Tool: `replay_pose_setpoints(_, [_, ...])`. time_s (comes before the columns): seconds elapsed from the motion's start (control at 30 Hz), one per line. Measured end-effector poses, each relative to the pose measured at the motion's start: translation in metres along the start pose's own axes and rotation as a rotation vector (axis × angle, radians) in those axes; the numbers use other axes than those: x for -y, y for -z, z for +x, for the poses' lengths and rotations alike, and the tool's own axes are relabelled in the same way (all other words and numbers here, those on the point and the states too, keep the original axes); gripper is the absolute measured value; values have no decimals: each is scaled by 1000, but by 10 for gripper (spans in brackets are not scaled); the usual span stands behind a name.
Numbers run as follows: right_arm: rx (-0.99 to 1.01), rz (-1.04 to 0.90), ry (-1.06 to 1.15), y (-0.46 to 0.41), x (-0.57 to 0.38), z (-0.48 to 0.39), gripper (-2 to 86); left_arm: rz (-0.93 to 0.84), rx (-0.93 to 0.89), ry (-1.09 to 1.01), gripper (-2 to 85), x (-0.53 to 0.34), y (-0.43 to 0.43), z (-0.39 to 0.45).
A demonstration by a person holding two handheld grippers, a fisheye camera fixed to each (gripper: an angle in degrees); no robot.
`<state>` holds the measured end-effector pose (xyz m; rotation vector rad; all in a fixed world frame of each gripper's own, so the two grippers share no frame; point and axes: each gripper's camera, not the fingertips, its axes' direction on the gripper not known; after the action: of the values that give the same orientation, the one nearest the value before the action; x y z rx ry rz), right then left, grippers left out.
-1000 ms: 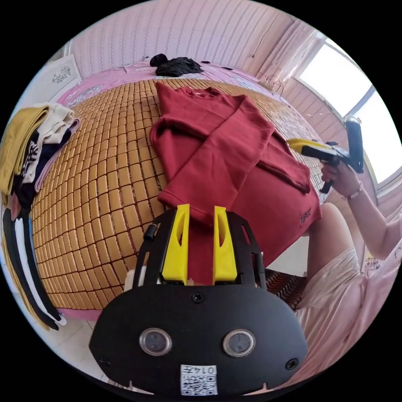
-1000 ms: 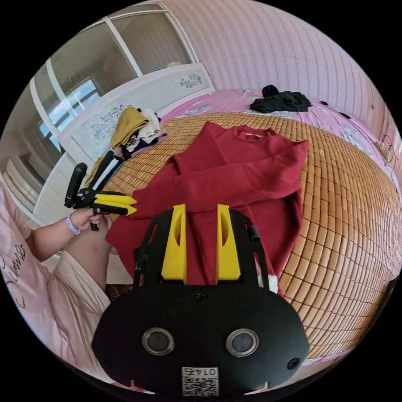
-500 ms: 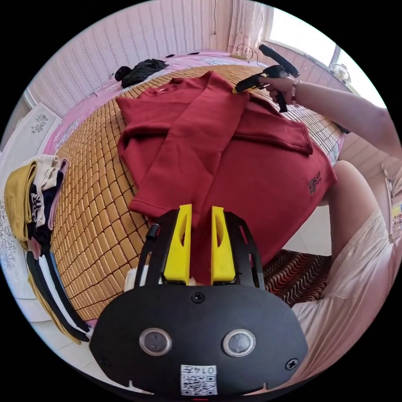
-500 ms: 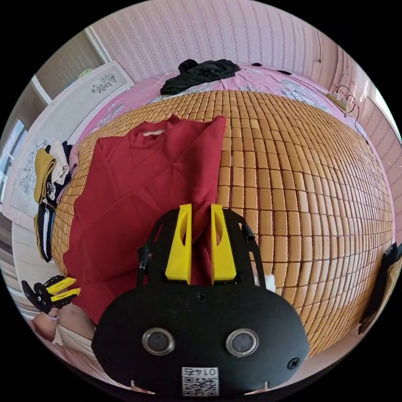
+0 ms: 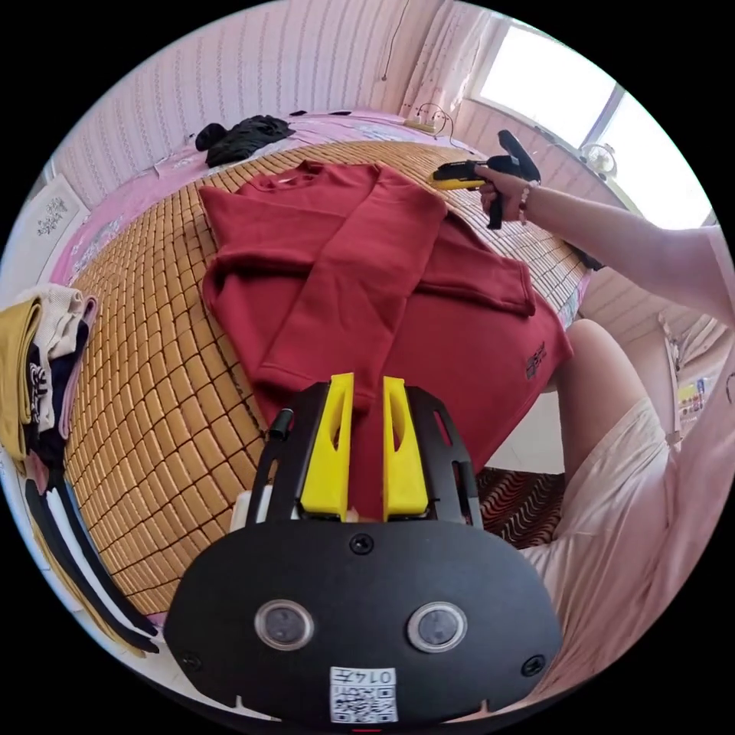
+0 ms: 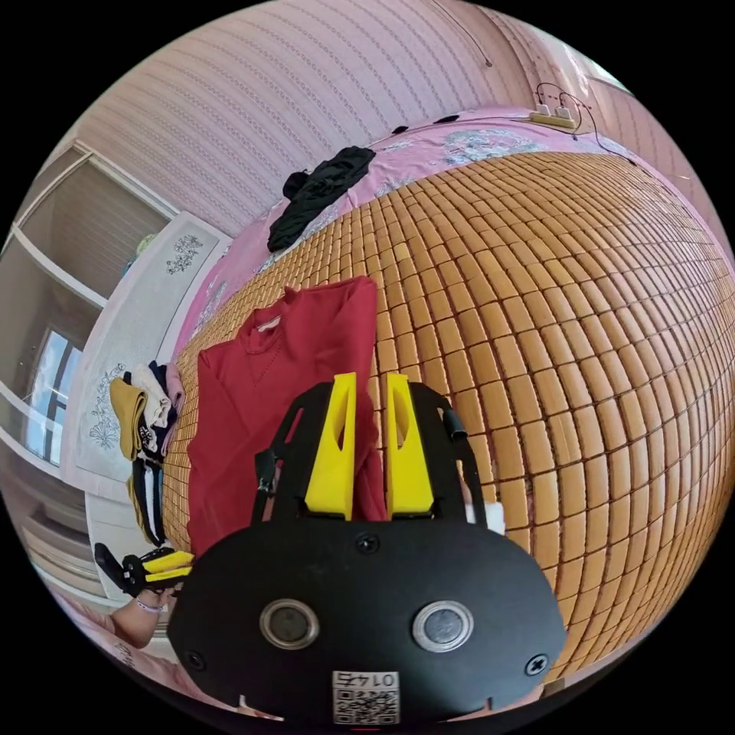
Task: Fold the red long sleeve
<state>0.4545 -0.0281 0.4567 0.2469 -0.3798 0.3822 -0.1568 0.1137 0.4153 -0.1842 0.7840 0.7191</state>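
Observation:
The red long sleeve [image 5: 367, 253] lies flat on the bamboo mat [image 5: 153, 367], both sleeves folded across its front and its hem hanging over the near edge. My left gripper [image 5: 367, 380] hovers over the hem area, jaws a narrow gap apart, with red cloth showing through the gap. My right gripper [image 6: 371, 377] is over the shirt's [image 6: 253, 398] shoulder edge, jaws also narrowly apart, mat and cloth showing between them. In the left gripper view, the right gripper [image 5: 438, 177] sits at that far shoulder in the person's hand. The left gripper [image 6: 184, 563] shows low in the right gripper view.
A pile of folded clothes [image 5: 38, 360] sits at the mat's left edge. A black garment [image 5: 241, 138] lies on the pink bedding at the far side. The person's leg [image 5: 605, 383] is beside the bed edge. A power strip [image 6: 555, 115] lies near the wall.
The right gripper has travelled from beside the hem out to the shirt's far shoulder. Both pairs of jaws have narrowed. The left gripper stays near the hem.

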Motion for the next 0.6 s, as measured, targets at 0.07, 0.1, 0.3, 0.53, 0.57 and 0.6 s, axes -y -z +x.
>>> replay_pose_setpoints(0.07, [-24, -15, 71, -4, 17, -1, 79, 60, 31, -9, 62, 9, 15, -18])
replay_pose_setpoints(0.1, [-28, -23, 81, -7, 21, -1, 83, 94, 70, 5, 60, 18, 21, -35])
replay_pose_setpoints(0.3, [-64, -64, 117, -42, 67, 5, 114, 192, 92, 124, 64, 102, 8, -141])
replay_pose_setpoints(0.53, [-95, -110, 79, -74, 104, 17, 100, 88, -67, 363, 117, 184, -57, -222])
replay_pose_setpoints(0.57, [-94, -118, 63, -75, 106, 21, 87, 35, -70, 381, 112, 191, -70, -229])
replay_pose_setpoints(0.6, [-91, -121, 57, -75, 107, 23, 80, 58, -44, 346, 102, 195, -69, -229])
